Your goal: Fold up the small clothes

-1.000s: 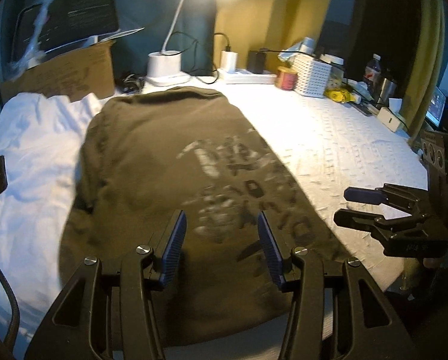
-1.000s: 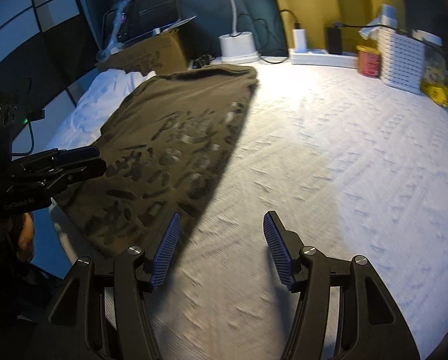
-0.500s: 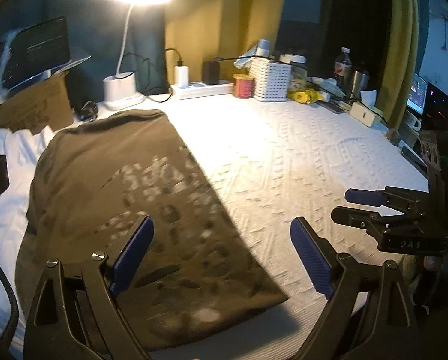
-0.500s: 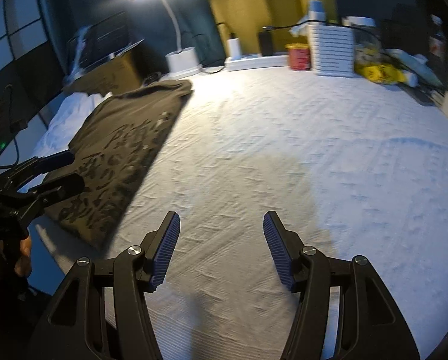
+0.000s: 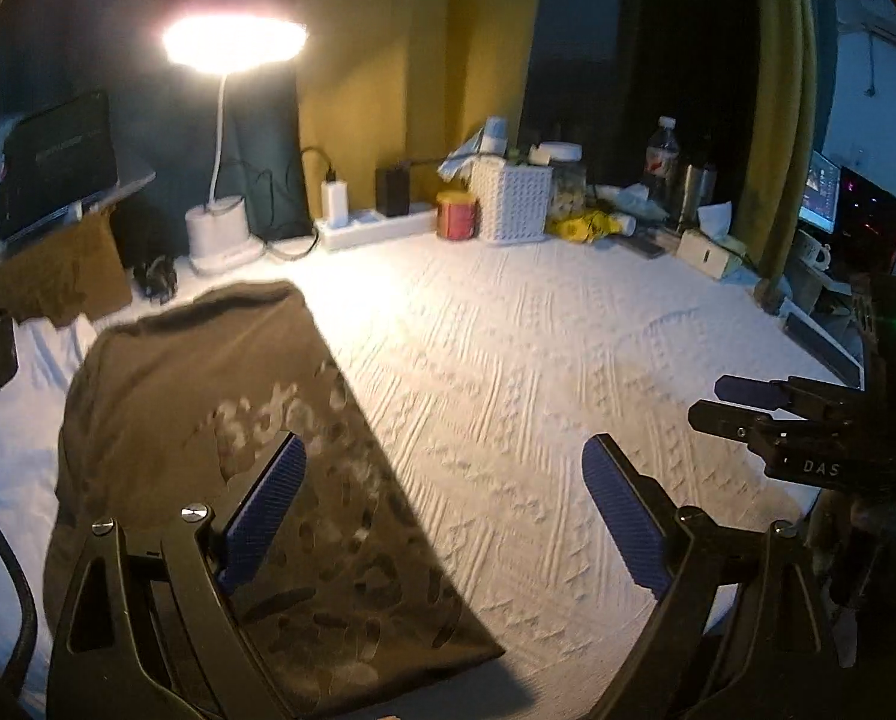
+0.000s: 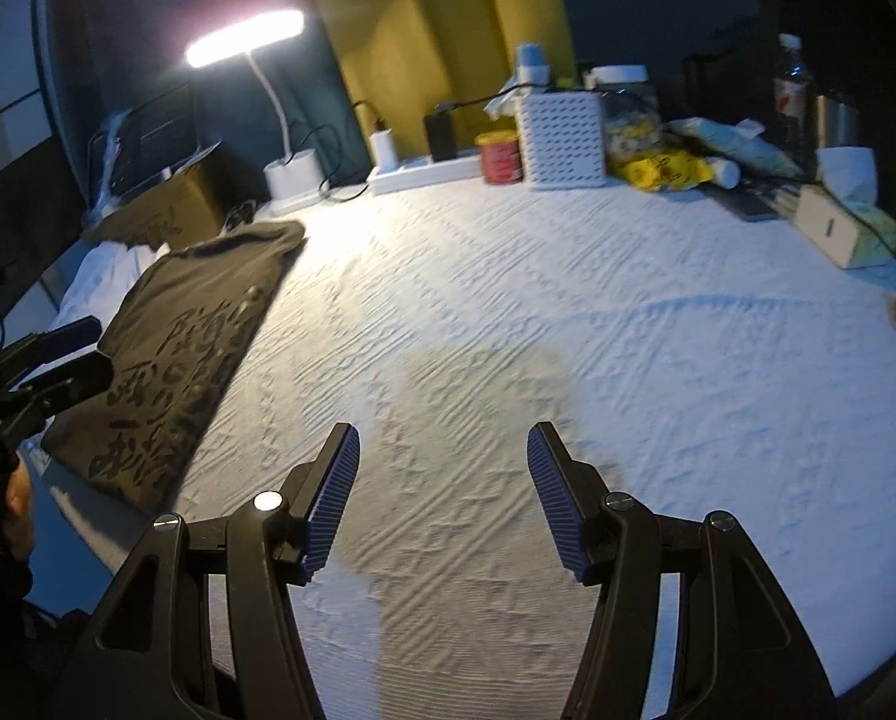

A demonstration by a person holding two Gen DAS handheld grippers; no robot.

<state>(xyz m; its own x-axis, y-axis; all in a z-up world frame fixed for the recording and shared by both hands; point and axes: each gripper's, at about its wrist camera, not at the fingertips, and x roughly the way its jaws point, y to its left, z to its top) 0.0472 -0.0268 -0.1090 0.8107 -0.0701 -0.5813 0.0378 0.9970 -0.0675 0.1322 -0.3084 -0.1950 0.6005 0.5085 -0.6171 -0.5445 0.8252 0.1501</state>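
A folded olive shirt (image 5: 207, 420) with a pale print lies flat on the left part of the white textured cover (image 5: 538, 372). In the right wrist view the olive shirt (image 6: 195, 330) sits far left. My left gripper (image 5: 441, 468) hovers over the shirt's right edge, jaws wide open, nothing between them. My right gripper (image 6: 441, 456) hangs open above bare cover, holding nothing. The right gripper (image 5: 766, 402) also shows at the right edge of the left wrist view, and the left gripper (image 6: 57, 354) at the left edge of the right wrist view.
A lit desk lamp (image 5: 231, 48), a power strip (image 5: 375, 228), a red tin (image 5: 457, 215), a white perforated basket (image 5: 511, 198), bottles and yellow packets line the back. A cardboard box (image 5: 51, 276) stands back left, a tissue box (image 6: 844, 228) at right. White cloth (image 5: 9, 432) lies under the shirt.
The left jaws have spread wide since a second ago. Both grippers have pulled back and swung right, so the shirt now lies further left in both views.
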